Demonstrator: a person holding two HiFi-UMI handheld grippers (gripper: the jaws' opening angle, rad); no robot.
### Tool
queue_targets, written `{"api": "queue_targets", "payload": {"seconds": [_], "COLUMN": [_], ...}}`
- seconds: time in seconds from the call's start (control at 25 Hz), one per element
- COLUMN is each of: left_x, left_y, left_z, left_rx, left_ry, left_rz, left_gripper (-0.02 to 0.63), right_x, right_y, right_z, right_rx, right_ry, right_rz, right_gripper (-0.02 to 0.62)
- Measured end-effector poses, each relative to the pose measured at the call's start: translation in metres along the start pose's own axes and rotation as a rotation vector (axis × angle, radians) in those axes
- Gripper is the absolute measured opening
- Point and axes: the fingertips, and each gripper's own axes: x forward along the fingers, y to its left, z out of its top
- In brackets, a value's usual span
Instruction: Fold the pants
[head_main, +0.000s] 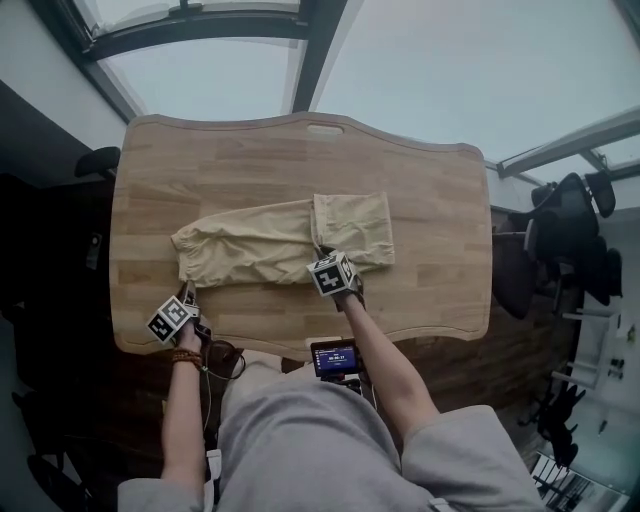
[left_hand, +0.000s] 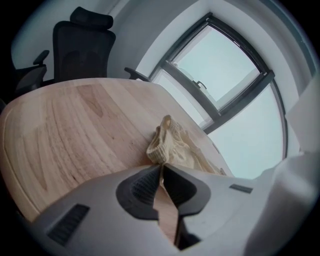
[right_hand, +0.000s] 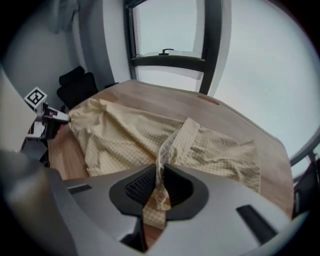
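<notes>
Head view: the beige pants (head_main: 262, 243) lie crosswise near the middle of the wooden table (head_main: 250, 155), with the bunched end at the picture's left and a flat doubled section at the right. The left gripper (head_main: 187, 293) sits at the near left corner of the cloth, by the table's near edge. Its jaws are closed almost completely, and a thin pale strip of fabric seems pinched at their tips. The right gripper (head_main: 322, 254) rests at the near edge of the doubled section. Its jaws are clamped on a raised fold of the fabric, which stands up between the pads. A black office chair (left_hand: 80, 45) stands beyond the table.
</notes>
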Motion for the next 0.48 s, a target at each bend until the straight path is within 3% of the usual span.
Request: {"api": "queue_targets", "payload": {"seconds": [0.32, 0.48], "left_x": [-0.003, -0.001], "left_y": [0.009, 0.010], "left_z": [0.007, 0.004], "left_rx": [0.030, 0.021], "left_ry": [0.027, 0.039], "left_rz": [-0.032, -0.037], "left_gripper": [0.029, 0.029], "right_x": [-0.021, -0.009], "right_y": [0.013, 0.034], "right_z": [-0.003, -0.036], "right_rx": [-0.214, -0.366], "right_ry": [-0.038, 0.068], "right_rz": [-0.047, 0.009], "right_gripper": [0.046, 0.048]}}
